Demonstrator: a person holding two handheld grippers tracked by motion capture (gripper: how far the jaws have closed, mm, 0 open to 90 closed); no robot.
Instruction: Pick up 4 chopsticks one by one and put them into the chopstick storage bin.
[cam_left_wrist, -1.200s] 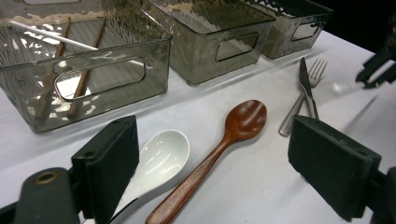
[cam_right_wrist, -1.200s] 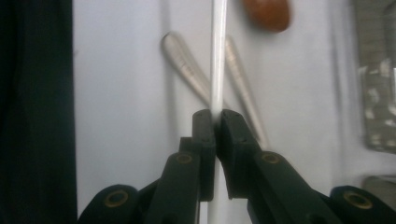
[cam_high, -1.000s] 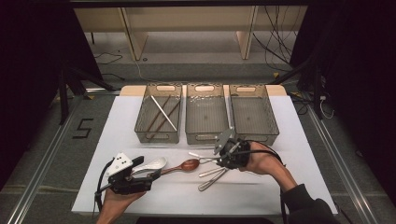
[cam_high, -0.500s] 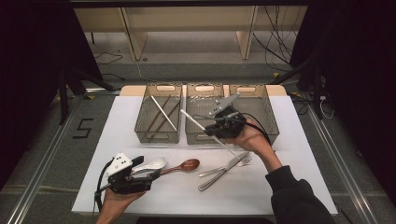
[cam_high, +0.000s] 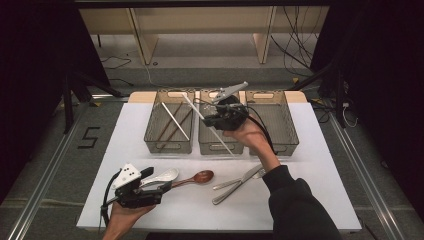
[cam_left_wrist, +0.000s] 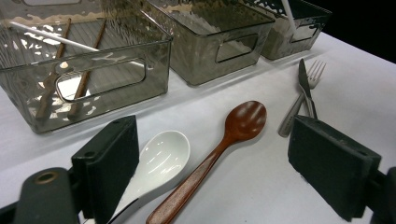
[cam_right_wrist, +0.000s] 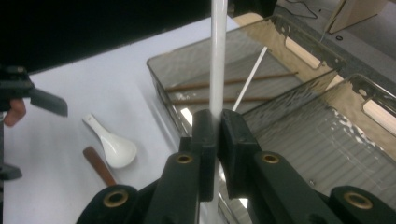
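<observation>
**White chopstick held over the bins**

We are seeing the right gripper (cam_high: 216, 119) raised above the middle clear grey plastic bin (cam_high: 220, 142), its jaws clamping a long white chopstick (cam_high: 200, 112) that is slanting from the far left down toward the near right across that bin. In the right gripper view the jaws are pressing together on the stick. The left clear grey bin (cam_high: 169, 144) is holding a second white chopstick (cam_high: 175, 121) lying across two brown wooden chopsticks (cam_high: 169, 125). The left gripper (cam_high: 159, 186) is resting near the tabletop (cam_high: 310, 170) at the near left, its jaws spread wide around the white ceramic soup spoon (cam_left_wrist: 159, 163), with the brown wooden spoon (cam_left_wrist: 219, 144) just beside it. A metal knife and fork (cam_high: 239, 182) are lying to the right.
</observation>
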